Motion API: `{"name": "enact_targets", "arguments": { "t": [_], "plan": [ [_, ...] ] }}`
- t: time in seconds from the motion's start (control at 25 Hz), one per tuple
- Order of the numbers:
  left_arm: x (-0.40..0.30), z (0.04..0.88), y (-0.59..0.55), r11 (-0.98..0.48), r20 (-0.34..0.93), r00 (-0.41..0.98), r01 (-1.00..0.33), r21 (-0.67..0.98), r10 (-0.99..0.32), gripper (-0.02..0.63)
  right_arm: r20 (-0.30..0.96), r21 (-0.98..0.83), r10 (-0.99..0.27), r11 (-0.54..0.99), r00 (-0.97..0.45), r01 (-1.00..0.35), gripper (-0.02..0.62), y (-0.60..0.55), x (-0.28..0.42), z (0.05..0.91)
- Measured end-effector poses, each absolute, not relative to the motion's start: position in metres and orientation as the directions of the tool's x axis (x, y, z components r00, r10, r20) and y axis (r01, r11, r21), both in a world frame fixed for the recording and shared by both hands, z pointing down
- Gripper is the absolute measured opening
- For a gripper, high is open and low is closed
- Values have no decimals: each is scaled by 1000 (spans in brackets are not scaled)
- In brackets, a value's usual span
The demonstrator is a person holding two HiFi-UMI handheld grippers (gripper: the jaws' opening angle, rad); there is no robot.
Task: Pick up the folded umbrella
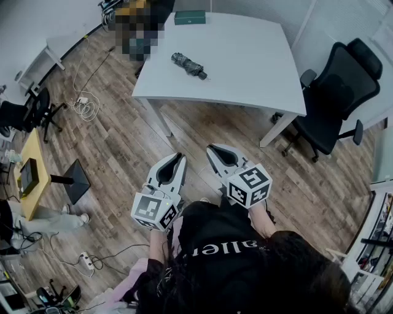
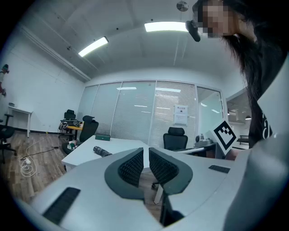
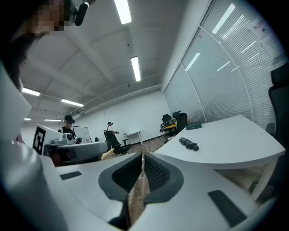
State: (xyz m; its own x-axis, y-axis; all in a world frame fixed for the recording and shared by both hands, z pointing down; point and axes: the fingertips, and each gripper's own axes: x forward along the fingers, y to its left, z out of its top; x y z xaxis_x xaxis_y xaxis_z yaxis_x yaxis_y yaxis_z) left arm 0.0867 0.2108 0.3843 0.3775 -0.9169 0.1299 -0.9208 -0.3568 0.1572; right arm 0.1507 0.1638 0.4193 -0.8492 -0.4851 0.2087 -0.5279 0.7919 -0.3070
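Note:
The folded umbrella (image 1: 188, 65), dark and short, lies on the white table (image 1: 245, 61) near its left part, well ahead of me. It also shows small in the left gripper view as the umbrella (image 2: 102, 151) and in the right gripper view as the umbrella (image 3: 188, 144). My left gripper (image 1: 180, 156) and right gripper (image 1: 210, 148) hover side by side over the wooden floor, short of the table's near edge and far from the umbrella. In its own view the left gripper (image 2: 146, 150) has its jaws together with nothing between them. The right gripper (image 3: 142, 155) is likewise shut and empty.
A green box (image 1: 190, 18) sits at the table's far edge. A black office chair (image 1: 334, 92) stands right of the table. Cables and a power strip (image 1: 86, 107) lie on the floor at left, near a yellow desk (image 1: 31, 178) and a black stand (image 1: 73, 181).

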Motion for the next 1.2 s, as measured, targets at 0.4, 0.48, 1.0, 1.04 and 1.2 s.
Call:
{"name": "enact_targets", "arguments": {
  "t": [0.4, 0.48, 1.0, 1.04, 1.2],
  "plan": [
    [83, 382, 219, -356, 112, 376, -920, 167, -920, 54, 213, -318, -494, 781, -843, -538, 32, 175, 152, 419],
    [82, 381, 219, -350, 108, 370, -921, 170, -923, 54, 204, -326, -489, 783, -848, -529, 32, 174, 152, 416],
    [54, 397, 196, -296, 151, 328, -934, 200, -933, 54, 217, -375, -425, 795, -879, -477, 34, 150, 120, 429],
    [52, 398, 189, -295, 154, 327, -934, 201, -932, 54, 218, -379, -423, 794, -879, -476, 34, 144, 117, 430],
    [41, 401, 160, -301, 165, 336, -932, 203, -927, 54, 228, -393, -423, 784, -877, -481, 34, 114, 107, 437]
  ]
}}
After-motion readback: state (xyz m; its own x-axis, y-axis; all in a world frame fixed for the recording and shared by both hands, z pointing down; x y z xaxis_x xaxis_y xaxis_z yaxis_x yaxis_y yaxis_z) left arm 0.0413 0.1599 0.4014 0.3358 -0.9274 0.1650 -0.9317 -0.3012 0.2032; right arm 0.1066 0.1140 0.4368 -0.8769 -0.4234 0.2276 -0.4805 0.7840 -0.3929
